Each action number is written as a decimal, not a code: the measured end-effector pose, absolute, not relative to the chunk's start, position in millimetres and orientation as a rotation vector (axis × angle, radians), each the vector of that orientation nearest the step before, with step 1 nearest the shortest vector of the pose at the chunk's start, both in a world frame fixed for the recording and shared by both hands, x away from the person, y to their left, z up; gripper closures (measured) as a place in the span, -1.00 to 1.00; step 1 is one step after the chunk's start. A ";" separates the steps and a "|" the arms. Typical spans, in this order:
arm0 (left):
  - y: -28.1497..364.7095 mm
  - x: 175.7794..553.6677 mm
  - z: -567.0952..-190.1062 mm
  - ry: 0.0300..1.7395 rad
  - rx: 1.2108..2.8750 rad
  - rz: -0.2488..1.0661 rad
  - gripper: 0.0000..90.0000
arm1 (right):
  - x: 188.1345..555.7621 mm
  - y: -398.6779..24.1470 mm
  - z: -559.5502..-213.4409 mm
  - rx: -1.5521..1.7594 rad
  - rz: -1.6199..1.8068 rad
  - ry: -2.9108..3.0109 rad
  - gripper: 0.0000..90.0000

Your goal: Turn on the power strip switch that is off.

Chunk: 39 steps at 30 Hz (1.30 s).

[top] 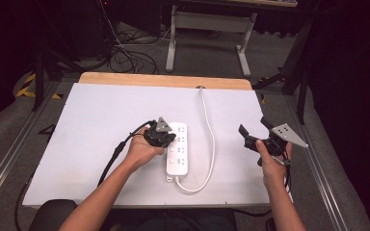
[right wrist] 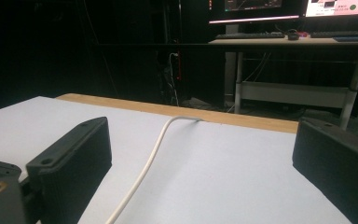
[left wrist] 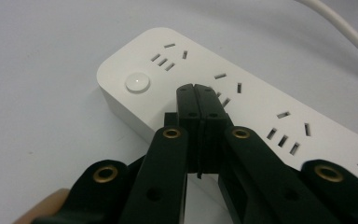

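Holding my left gripper (left wrist: 196, 88), jaws pressed together, over the power strip (top: 178, 150) mid-table, I'd shift toward its round button (left wrist: 137, 83) and press straight down; right gripper (top: 255, 130) spread wide, parked well clear.

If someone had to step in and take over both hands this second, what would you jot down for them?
Left gripper: jaws shut, empty, tips over the top of the white power strip, just beside its round button. Whether they touch the strip I cannot tell.
Right gripper: jaws open, holding nothing, raised off to the right of the strip.
The strip lies flat near the middle of the table, sockets all empty; its white cord loops from the near end and runs to the table's far edge.
Done: left hand is at the strip.
Left: probably pressing the button; nothing shows it pressed.
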State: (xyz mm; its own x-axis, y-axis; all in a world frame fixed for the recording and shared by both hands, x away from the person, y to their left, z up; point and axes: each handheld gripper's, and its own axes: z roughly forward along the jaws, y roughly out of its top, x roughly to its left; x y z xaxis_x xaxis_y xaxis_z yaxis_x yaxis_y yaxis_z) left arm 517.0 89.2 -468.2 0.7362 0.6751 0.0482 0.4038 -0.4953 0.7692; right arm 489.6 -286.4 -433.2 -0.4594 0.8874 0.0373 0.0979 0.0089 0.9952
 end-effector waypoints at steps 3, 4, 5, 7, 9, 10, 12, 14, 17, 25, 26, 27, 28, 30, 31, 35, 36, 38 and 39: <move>90.6 517.1 -467.3 0.826 2.153 0.475 1.00 | 490.0 -286.7 -433.4 1.028 1.515 1.628 -0.89; 92.1 517.7 -466.7 0.837 2.153 0.479 1.00 | 490.0 -286.7 -433.4 1.028 1.515 1.628 -0.89; 93.7 518.4 -467.4 0.834 2.156 0.474 1.00 | 490.5 -286.3 -433.9 1.026 1.511 1.634 -0.89; 97.0 518.4 -468.5 0.835 2.140 0.477 1.00 | 490.6 -286.0 -434.0 1.026 1.513 1.636 -0.89; 99.0 517.7 -467.6 0.831 2.114 0.484 1.00 | 490.5 -286.0 -433.9 1.026 1.513 1.634 -0.89; 100.0 517.2 -465.9 0.828 2.094 0.483 1.00 | 490.7 -286.3 -433.9 1.027 1.513 1.633 -0.89; 101.6 515.6 -460.8 0.824 2.052 0.479 1.00 | 490.7 -286.4 -433.9 1.030 1.515 1.630 -0.89; 105.1 513.7 -455.0 0.818 2.009 0.481 1.00 | 490.7 -286.7 -433.9 1.028 1.512 1.631 -0.89; 112.2 507.3 -446.2 0.824 1.922 0.541 0.99 | 490.4 -286.6 -433.9 1.026 1.510 1.633 -0.89; 123.8 493.0 -429.7 0.838 1.815 0.609 0.69 | 490.3 -285.5 -434.6 1.029 1.512 1.638 -0.89; 127.9 489.2 -426.1 0.840 1.802 0.614 0.68 | 490.3 -285.5 -434.6 1.029 1.511 1.639 -0.89; 132.6 484.9 -422.6 0.844 1.783 0.617 0.68 | 490.3 -285.5 -434.6 1.029 1.511 1.639 -0.89; 137.9 480.2 -419.2 0.848 1.764 0.623 0.67 | 490.2 -285.6 -434.7 1.029 1.510 1.639 -0.89; 150.5 470.7 -414.1 0.859 1.730 0.630 0.65 | 490.1 -285.9 -434.8 1.029 1.508 1.638 -0.89; 157.9 466.6 -412.4 0.864 1.715 0.646 0.65 | 490.1 -285.9 -434.8 1.029 1.508 1.638 -0.89; 187.3 454.4 -409.2 0.916 1.659 0.680 0.65 | 489.7 -285.0 -434.6 1.027 1.508 1.638 -0.88; 194.3 451.9 -408.7 0.931 1.637 0.685 0.63 | 489.6 -284.2 -434.6 1.024 1.508 1.638 -0.88; 204.5 445.0 -409.2 0.960 1.606 0.697 0.61 | 489.3 -283.9 -434.1 1.021 1.508 1.637 -0.88; 208.4 441.5 -409.6 0.962 1.608 0.709 0.61 | 489.3 -283.9 -434.1 1.021 1.508 1.637 -0.88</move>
